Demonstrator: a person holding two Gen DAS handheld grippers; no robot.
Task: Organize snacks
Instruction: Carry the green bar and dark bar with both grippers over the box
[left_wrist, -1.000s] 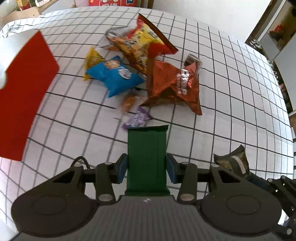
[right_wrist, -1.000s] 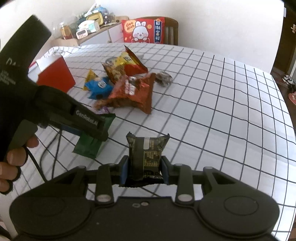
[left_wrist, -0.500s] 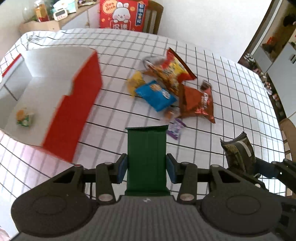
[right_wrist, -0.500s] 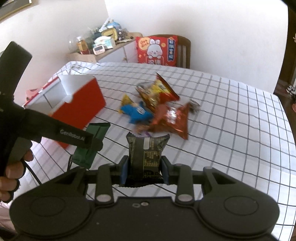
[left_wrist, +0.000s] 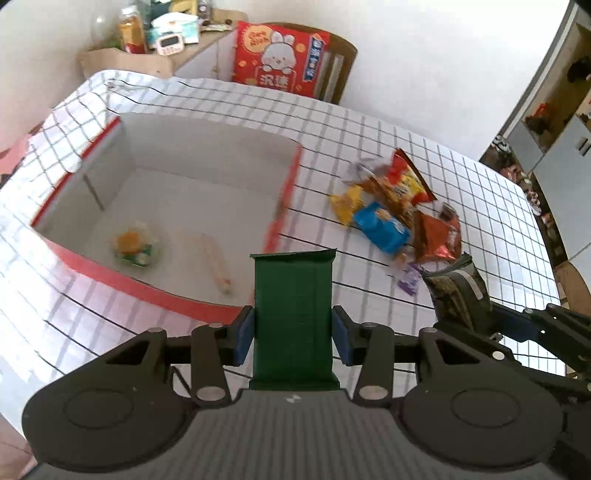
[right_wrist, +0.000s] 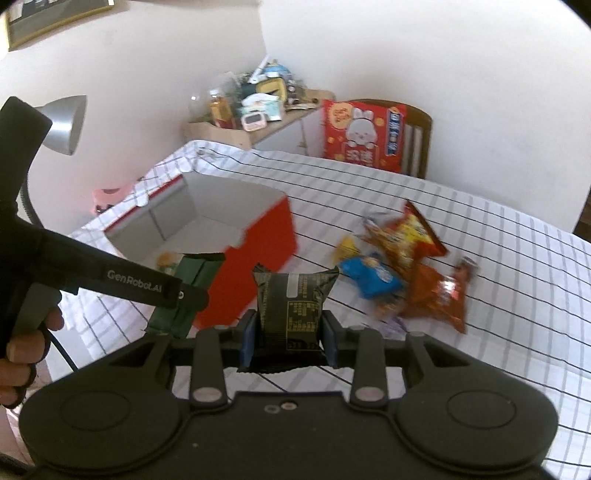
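Observation:
My left gripper (left_wrist: 292, 334) is shut on a green snack packet (left_wrist: 293, 295), held above the near right corner of the red box (left_wrist: 155, 291). The box is open with white inside; a small orange-green snack (left_wrist: 133, 245) and a pale stick snack (left_wrist: 216, 264) lie in it. My right gripper (right_wrist: 288, 338) is shut on a dark snack packet (right_wrist: 291, 302), held above the table right of the box (right_wrist: 258, 258). The left gripper and green packet (right_wrist: 188, 291) also show in the right wrist view. A pile of snack bags (left_wrist: 399, 214) lies on the checked tablecloth to the right.
A chair with a red rabbit cushion (left_wrist: 280, 59) stands at the table's far edge. A cluttered side cabinet (right_wrist: 255, 107) is behind the table, a grey lamp (right_wrist: 64, 122) at the left. A small purple packet (left_wrist: 409, 280) lies near the pile.
Both grippers have risen and moved left with their packets, away from the snack pile. The open red box has come into view below the left gripper.

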